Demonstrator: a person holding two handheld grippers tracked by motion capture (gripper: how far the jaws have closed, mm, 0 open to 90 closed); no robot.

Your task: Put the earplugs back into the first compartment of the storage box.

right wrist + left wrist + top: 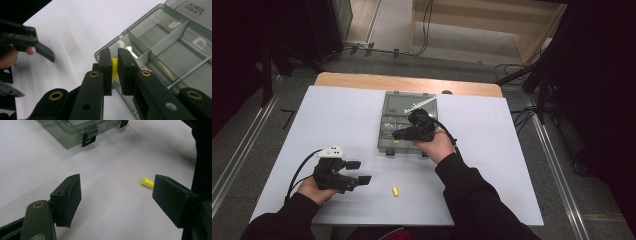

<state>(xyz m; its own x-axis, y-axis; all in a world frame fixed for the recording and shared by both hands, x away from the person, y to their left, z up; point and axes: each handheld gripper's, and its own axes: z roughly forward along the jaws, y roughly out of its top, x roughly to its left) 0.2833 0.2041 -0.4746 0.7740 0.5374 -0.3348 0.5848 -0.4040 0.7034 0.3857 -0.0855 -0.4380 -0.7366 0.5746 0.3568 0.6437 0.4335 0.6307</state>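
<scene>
Counting the yellow pieces gives two: one small yellow plug [114, 70] pinched between the fingers of the right gripper [114, 71], and a second yellow plug [395, 191] lying loose on the white surface [347, 120], near its front edge. One clear grey compartment box [388, 125] sits open toward the far middle of the surface, its lid [409, 102] folded back. Two grippers are in use, one in each hand.

From the high view, the right gripper [404, 134] hangs over the near left part of the box, but the piece it holds is too small to make out there. The right gripper view supplies it: the fingers are nearly together, clamped on the yellow plug at the box's near corner, with the dividers [162, 42] and several empty-looking compartments behind. It also catches the left gripper [37, 45] well off across the surface.

The left gripper [359, 172] rests low at the near left, its fingers spread wide with nothing between them. The left gripper view adds what the high view barely shows: the loose plug [147, 182] lies on its side just beside the tip of one spread finger [172, 200], partly hidden behind it, and the two black latches [88, 138] on the box's front wall show farther off.
</scene>
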